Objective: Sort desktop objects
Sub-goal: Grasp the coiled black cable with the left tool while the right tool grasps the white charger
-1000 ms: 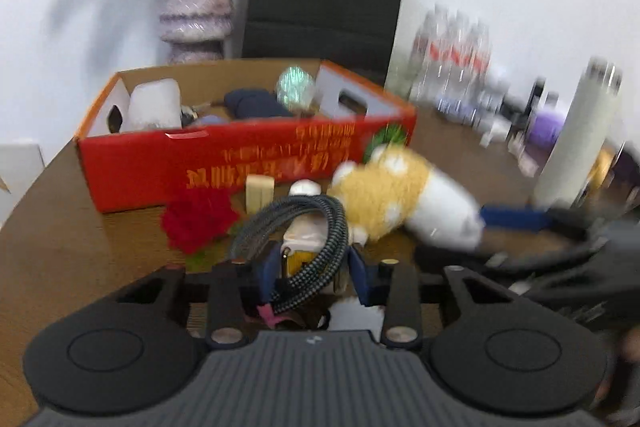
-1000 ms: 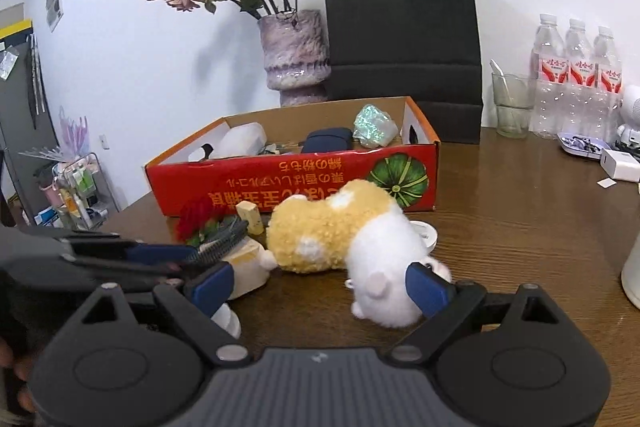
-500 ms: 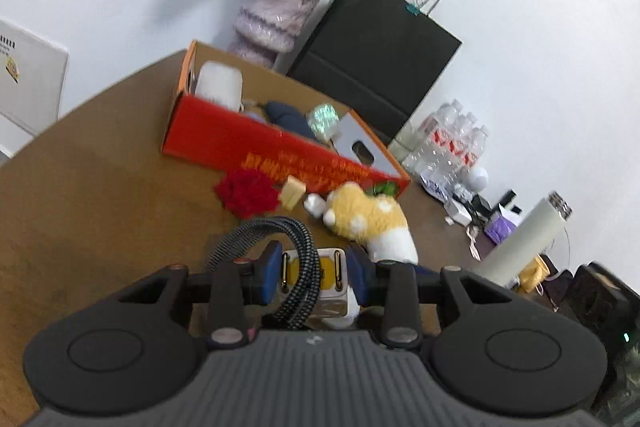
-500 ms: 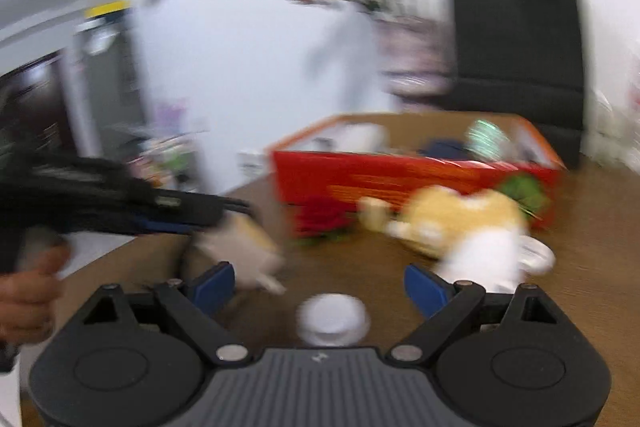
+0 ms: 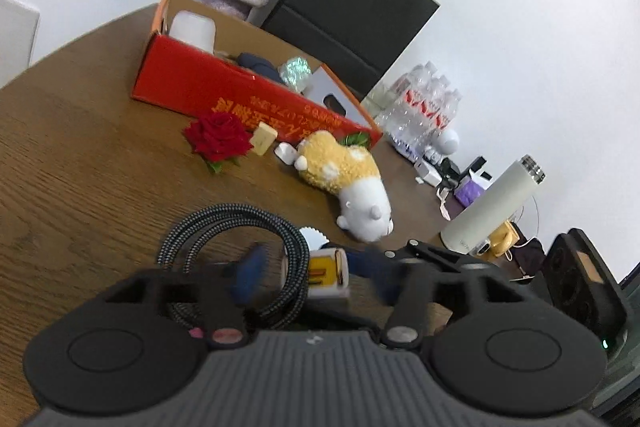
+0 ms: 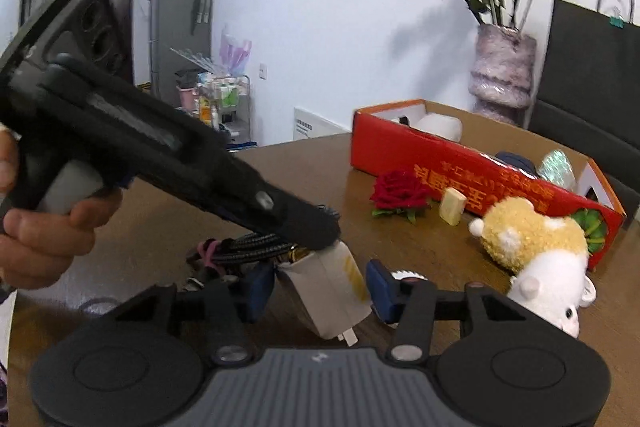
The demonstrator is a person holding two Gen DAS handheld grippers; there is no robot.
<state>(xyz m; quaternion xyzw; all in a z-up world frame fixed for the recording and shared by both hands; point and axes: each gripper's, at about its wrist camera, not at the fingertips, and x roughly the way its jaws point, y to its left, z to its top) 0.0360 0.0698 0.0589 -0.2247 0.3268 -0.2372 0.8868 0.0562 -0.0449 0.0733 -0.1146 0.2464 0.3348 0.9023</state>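
Since a second ago my left tool (image 5: 316,277) has gone from pinching the braided cable (image 5: 240,247) to spreading, its jaws just opening, blurred, well clear of the coil and the white charger (image 6: 332,291) between them. My right tool (image 6: 320,287) has swung off the plush toy (image 6: 536,255) and its jaws have just been closing about that charger, though I cannot tell whether the pads press it yet. Charger and cable sit low over the tabletop (image 5: 80,187), near me, well short of the red box (image 5: 224,87).
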